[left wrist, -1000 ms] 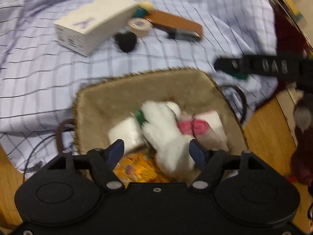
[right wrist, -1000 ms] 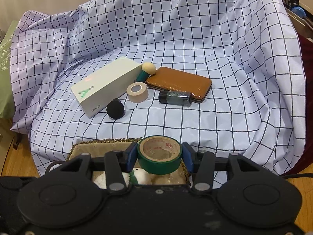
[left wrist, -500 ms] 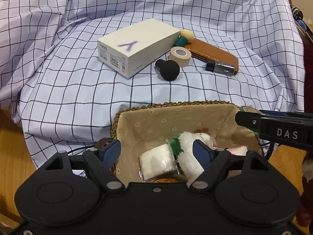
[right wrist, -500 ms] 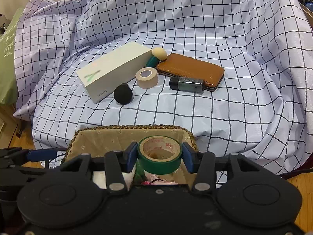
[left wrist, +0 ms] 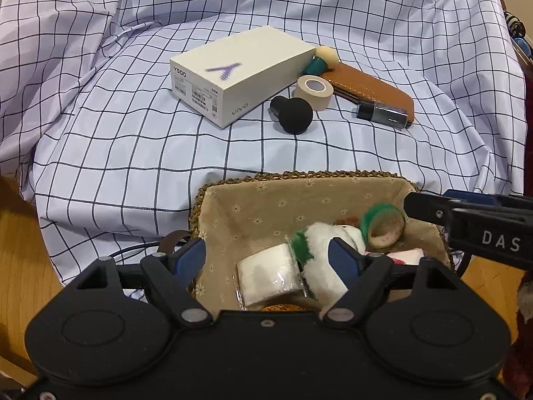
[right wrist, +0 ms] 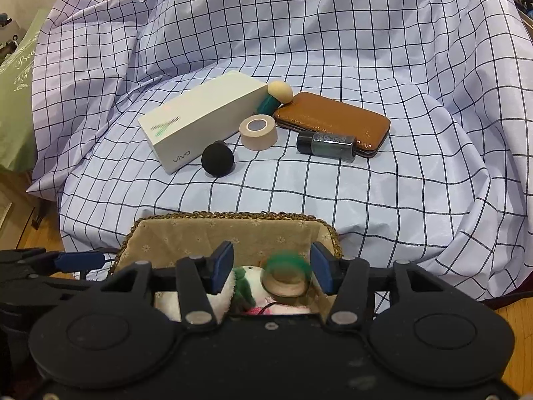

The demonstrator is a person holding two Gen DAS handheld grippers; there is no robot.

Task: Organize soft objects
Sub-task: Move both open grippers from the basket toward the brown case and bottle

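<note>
A: Right gripper (right wrist: pixel 272 271)?
B: Jaws have just been opening. The green tape (right wrist: pixel 285 277) sits between them, blurred, clear of both pads, over the basket (right wrist: pixel 233 225).
A: Left gripper (left wrist: pixel 268 260)?
B: Spread wide, holding nothing, above the near end of the basket.
A: Basket contents?
B: White plush (left wrist: pixel 328 243) with green trim, a wrapped white roll (left wrist: pixel 266 275) beside it, tape against the plush at the far right.
A: On the cloth (left wrist: pixel 133 153)?
B: Box (left wrist: pixel 240 73), black sponge (left wrist: pixel 293 115), beige tape (left wrist: pixel 314 88), brown case (left wrist: pixel 369 88), bottle (left wrist: pixel 383 115).
</note>
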